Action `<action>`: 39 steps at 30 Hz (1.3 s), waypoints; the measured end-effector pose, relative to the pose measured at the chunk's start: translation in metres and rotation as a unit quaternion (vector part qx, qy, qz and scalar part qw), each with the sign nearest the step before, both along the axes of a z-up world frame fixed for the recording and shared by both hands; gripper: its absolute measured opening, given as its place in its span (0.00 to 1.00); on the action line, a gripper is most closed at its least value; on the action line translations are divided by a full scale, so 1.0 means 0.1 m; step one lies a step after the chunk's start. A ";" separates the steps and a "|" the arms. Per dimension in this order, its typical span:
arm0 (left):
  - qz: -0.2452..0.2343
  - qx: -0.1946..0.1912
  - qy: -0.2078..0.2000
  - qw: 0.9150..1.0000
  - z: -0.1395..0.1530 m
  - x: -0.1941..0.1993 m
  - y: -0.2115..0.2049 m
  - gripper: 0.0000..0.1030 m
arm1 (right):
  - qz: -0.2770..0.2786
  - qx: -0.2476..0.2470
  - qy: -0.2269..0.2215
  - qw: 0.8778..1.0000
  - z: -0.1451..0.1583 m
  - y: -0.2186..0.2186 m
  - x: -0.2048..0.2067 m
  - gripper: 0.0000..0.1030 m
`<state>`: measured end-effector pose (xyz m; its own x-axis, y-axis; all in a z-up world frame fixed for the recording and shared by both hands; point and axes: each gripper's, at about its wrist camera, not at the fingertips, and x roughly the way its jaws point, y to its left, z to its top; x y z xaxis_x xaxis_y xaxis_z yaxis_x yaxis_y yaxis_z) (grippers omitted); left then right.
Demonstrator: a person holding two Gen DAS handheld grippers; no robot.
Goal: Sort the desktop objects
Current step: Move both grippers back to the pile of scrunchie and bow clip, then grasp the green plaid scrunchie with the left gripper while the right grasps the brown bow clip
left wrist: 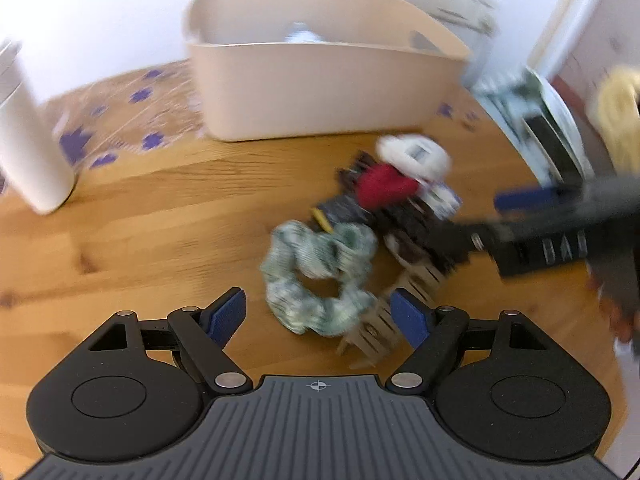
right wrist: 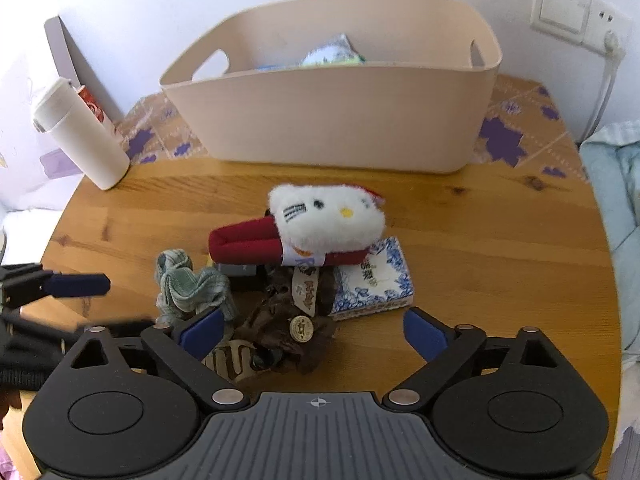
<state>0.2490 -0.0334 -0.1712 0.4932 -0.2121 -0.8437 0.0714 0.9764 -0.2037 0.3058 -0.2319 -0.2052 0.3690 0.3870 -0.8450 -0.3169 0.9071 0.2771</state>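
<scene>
A heap of small things lies on the round wooden table (right wrist: 480, 240). It holds a white plush cat head with a red body (right wrist: 324, 220), a blue-and-white patterned packet (right wrist: 376, 280), a dark brown crumpled item (right wrist: 288, 332), a green scrunchie (left wrist: 320, 276) and a beige claw clip (left wrist: 376, 332). My left gripper (left wrist: 320, 312) stands open just above the table, the scrunchie and clip lying between and ahead of its pads. My right gripper (right wrist: 314, 334) is open over the brown item. One blue fingertip (right wrist: 80, 285) of the left gripper shows at the left of the right wrist view.
A beige handled bin (right wrist: 328, 120) stands behind the heap with some packets inside. A white bottle (right wrist: 80, 136) stands at the back left, on a purple-flowered mat (right wrist: 500, 140). Wall sockets (right wrist: 576, 12) are at the back right. Bedding (right wrist: 616, 208) lies past the table's right edge.
</scene>
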 end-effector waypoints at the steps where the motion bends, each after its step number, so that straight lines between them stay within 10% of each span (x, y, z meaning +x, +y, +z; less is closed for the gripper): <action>1: 0.014 -0.001 0.007 1.000 -0.02 0.03 0.04 0.79 | -0.001 0.005 0.007 1.000 -0.03 0.00 0.02 0.91; 8: 0.055 0.008 0.060 0.997 -0.28 0.34 0.19 0.79 | -0.016 0.016 0.049 0.999 -0.18 0.08 0.18 0.82; 16: 0.047 0.048 0.069 0.995 -0.49 0.46 -0.05 0.77 | -0.018 0.012 0.076 0.997 -0.33 0.13 0.23 0.32; 19: 0.039 0.079 0.058 0.994 -0.48 0.45 -0.11 0.58 | -0.024 0.017 0.075 0.997 -0.32 0.10 0.20 0.30; 21: 0.033 0.073 0.051 0.995 -0.45 0.44 -0.10 0.28 | -0.030 0.021 0.069 0.997 -0.30 0.08 0.17 0.29; 24: 0.029 0.057 0.056 0.996 -0.44 0.42 -0.06 0.16 | -0.024 0.031 0.065 0.997 -0.27 0.04 0.10 0.29; 39: 0.062 0.015 0.013 0.998 -0.07 0.18 0.13 0.12 | -0.043 0.130 0.044 0.990 0.12 -0.27 -0.10 0.28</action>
<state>0.2674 -0.0199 -0.1784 0.4924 -0.1253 -0.8613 -0.0554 0.9831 -0.1747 0.2955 -0.2590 -0.1929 0.3394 0.5659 -0.7514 -0.2063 0.8242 0.5274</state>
